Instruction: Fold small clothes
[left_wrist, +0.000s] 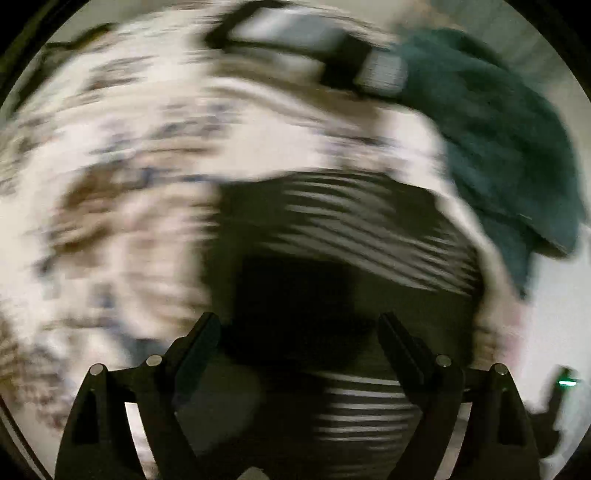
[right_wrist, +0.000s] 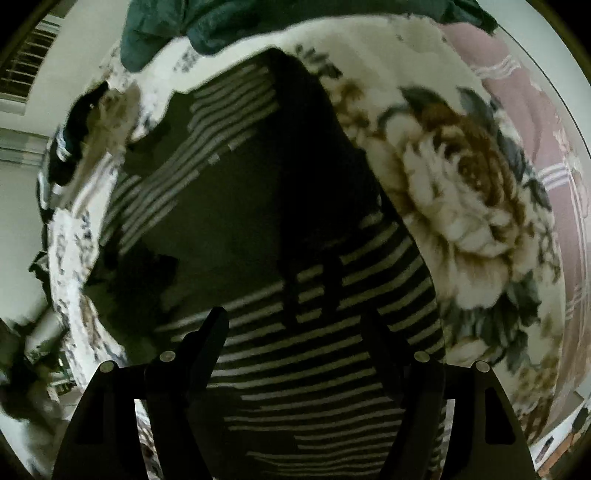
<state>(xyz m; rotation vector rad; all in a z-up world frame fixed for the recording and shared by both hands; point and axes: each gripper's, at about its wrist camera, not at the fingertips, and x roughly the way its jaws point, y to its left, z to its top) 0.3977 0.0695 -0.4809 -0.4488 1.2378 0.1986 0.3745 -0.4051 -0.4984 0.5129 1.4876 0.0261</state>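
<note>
A dark garment with thin white stripes lies spread on a floral blanket. In the right wrist view it fills the middle, part folded so a plain dark panel lies over the stripes. My right gripper hovers above its striped near part, jaws wide apart with nothing pinched. The left wrist view is heavily blurred. There my left gripper is open just over the same striped garment, with no cloth between its fingers.
A teal garment is heaped at the blanket's far side. A blurred black and grey object lies beyond the striped garment. More dark striped cloth sits at the left edge, and pink fabric at the right.
</note>
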